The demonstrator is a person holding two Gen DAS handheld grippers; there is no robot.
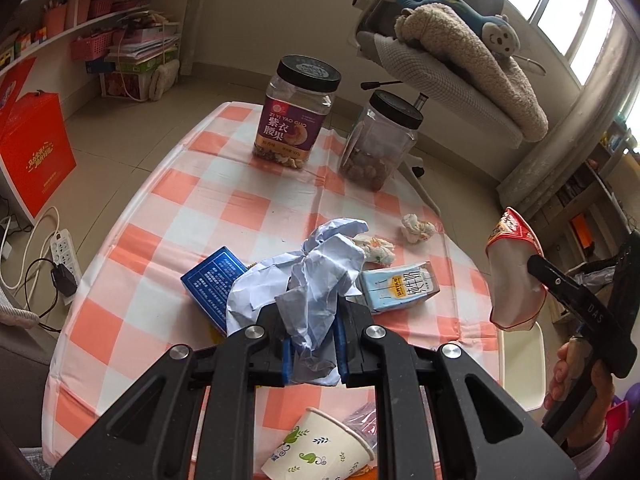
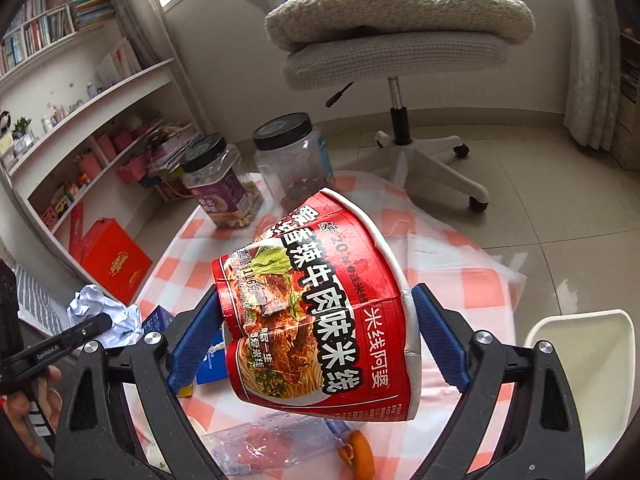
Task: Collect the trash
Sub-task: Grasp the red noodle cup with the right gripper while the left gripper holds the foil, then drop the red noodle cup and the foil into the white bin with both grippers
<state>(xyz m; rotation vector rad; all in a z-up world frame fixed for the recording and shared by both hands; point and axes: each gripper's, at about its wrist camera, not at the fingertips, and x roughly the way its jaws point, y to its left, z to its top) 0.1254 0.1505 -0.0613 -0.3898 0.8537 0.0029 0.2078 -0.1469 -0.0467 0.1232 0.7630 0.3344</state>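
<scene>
My left gripper (image 1: 312,354) is shut on a crumpled white paper (image 1: 320,272), held just above the orange-and-white checked table (image 1: 168,216). My right gripper (image 2: 316,340) is shut on a squashed red instant-noodle bowl (image 2: 320,304), tilted on its side above the table's right edge. The left wrist view shows that bowl (image 1: 516,272) at the far right. On the table lie a blue box (image 1: 212,284), a milk carton (image 1: 396,288), two tissue wads (image 1: 416,228), a paper cup (image 1: 320,448) and a clear plastic bottle (image 2: 272,444).
A white bin (image 2: 584,380) stands off the table's right side, below the bowl. Two black-lidded jars (image 1: 298,116) (image 1: 380,144) stand at the table's far end. Beyond them is an office chair (image 2: 396,60) with a blanket. Shelves and a red bag (image 1: 36,152) line the left.
</scene>
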